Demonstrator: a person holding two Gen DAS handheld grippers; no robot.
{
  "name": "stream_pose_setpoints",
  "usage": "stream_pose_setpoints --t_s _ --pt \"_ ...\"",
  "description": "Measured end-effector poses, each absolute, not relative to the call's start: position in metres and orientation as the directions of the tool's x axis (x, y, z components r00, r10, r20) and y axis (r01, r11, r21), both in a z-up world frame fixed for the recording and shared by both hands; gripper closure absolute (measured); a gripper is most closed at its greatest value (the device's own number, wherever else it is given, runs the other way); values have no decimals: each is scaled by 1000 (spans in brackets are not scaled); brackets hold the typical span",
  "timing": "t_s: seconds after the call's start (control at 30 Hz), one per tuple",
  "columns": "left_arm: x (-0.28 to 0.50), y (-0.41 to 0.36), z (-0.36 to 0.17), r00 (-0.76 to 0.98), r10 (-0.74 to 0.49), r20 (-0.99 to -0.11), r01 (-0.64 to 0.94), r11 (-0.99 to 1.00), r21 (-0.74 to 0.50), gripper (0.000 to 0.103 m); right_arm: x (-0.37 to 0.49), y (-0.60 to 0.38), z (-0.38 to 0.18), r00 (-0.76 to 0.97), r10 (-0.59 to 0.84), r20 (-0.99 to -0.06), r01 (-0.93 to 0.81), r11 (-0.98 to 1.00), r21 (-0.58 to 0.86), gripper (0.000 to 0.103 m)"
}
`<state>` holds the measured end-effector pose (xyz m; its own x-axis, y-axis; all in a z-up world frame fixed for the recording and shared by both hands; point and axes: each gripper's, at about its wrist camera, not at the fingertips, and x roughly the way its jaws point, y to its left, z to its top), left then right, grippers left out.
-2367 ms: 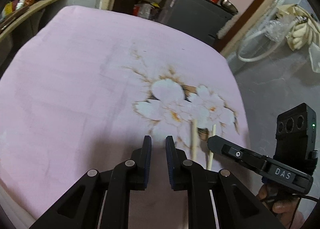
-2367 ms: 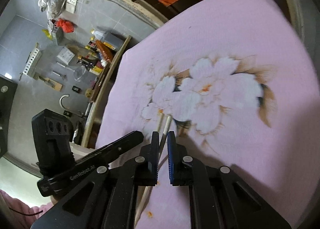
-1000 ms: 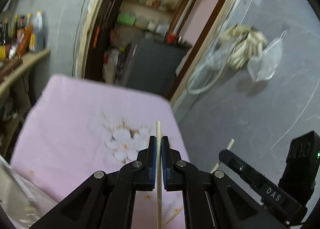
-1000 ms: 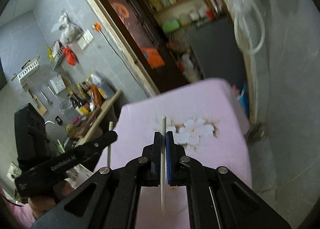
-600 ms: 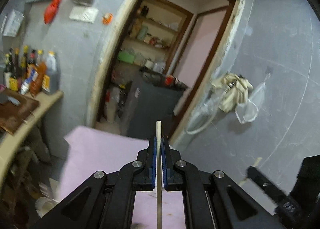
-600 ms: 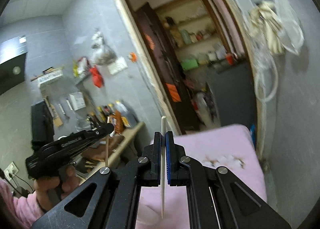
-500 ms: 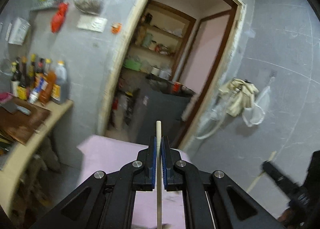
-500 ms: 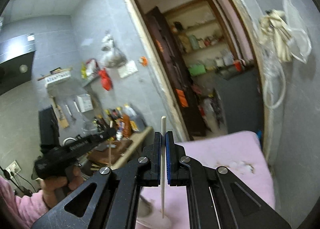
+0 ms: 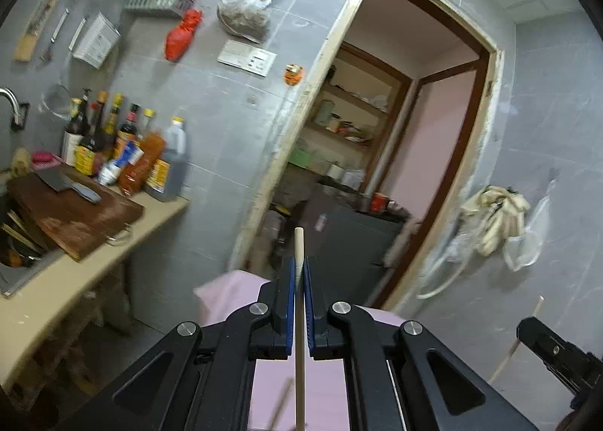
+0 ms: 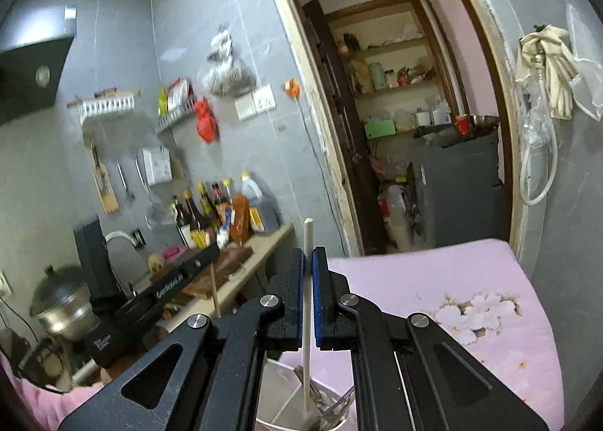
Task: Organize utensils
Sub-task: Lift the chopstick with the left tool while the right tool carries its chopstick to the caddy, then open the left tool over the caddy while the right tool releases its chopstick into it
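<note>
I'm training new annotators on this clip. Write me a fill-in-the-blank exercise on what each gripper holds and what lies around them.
1. The left gripper is shut on a ____.
2. The right gripper holds its chopstick above a pale ____ with metal utensils in it.
3. The cloth on the table is ____ with a white flower print.
4. A cleaver lies on the wooden ____ on the counter.

Missing words: chopstick; container; pink; cutting board

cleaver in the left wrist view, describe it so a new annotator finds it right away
Start at the beige counter along the grey tiled wall, left of the doorway. On it lies a dark wooden chopping board, in front of the row of sauce bottles. The cleaver lies flat on the board: the only broad grey blade there.
</note>
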<state>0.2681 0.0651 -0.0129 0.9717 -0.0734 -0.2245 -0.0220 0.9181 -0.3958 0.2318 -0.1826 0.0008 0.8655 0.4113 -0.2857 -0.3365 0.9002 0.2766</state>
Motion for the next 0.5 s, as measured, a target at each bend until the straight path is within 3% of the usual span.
stream_pose_setpoints --t_s 0.3,0.5 --pt "255 66 -23 987 41 -154 -88 947 -309 98 237 -172 -26 877 359 -320 -286 924 252 99" --pt "246 59 -44 987 44 -153 -87 953 -290 98 238 -165 -40 879 349 -324 -269 926 266 99"
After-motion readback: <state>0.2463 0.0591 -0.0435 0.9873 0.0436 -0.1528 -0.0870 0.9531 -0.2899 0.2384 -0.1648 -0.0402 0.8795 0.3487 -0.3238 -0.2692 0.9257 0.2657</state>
